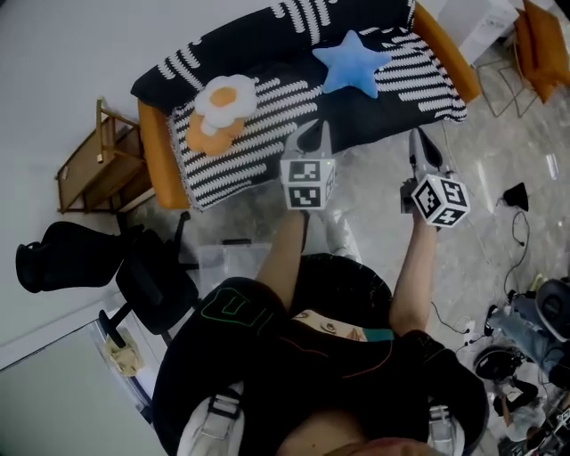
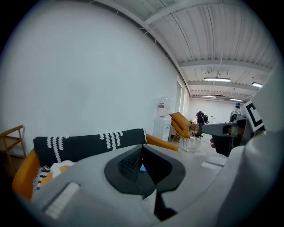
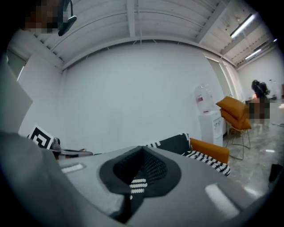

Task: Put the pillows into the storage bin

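Note:
Two pillows lie on the black-and-white striped sofa (image 1: 267, 134): a fried-egg-shaped white and orange pillow (image 1: 221, 111) at its left and a blue star pillow (image 1: 350, 62) toward its right. My left gripper (image 1: 313, 134) is held above the sofa's front edge, between the two pillows, shut and empty. To its right my right gripper (image 1: 419, 142) hangs near the sofa's front right, also shut with nothing in it. A clear storage bin (image 1: 218, 260) sits on the floor partly hidden by my body. In the left gripper view the egg pillow (image 2: 57, 168) peeks out at lower left.
A wooden chair (image 1: 93, 169) stands left of the sofa and a black office chair (image 1: 107, 267) nearer me. Orange chairs (image 1: 539, 44) and a white cabinet (image 1: 485, 27) are at the upper right. Cables and gear (image 1: 521, 347) litter the floor at right.

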Tool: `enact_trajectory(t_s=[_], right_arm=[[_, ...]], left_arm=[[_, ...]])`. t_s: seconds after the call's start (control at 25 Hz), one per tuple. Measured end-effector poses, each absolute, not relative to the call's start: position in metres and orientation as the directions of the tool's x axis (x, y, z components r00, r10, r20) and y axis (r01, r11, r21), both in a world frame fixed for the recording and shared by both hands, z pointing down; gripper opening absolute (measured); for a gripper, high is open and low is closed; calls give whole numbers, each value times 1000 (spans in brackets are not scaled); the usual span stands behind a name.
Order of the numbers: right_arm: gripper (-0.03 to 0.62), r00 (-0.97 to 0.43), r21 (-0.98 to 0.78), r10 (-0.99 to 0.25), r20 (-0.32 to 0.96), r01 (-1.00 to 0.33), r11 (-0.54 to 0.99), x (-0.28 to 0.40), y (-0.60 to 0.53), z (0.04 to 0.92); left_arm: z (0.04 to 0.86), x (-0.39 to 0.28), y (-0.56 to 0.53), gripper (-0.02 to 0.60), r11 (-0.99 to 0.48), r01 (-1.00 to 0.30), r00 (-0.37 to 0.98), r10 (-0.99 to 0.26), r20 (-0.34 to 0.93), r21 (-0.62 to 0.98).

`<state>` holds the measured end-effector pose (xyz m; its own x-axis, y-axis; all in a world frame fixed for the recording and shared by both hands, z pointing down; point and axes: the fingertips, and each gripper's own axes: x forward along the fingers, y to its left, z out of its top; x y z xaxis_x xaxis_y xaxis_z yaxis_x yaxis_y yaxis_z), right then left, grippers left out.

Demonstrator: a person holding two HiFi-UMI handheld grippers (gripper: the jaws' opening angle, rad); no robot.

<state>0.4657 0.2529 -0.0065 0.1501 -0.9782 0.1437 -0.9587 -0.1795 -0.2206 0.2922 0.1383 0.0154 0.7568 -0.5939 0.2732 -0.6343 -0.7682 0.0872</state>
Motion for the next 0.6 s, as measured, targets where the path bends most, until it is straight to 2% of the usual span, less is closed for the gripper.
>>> enact_trajectory(t_s=[0.24, 0.6], right_arm=[[2, 213, -248, -963, 168, -936, -250, 515, 175, 3], [2, 207, -304, -944, 259, -910, -283, 550, 58, 42]], left_arm=[[35, 358, 58, 11, -821, -554, 812, -497, 305, 136], [86, 389, -32, 11, -815, -524, 816, -398, 419, 246]])
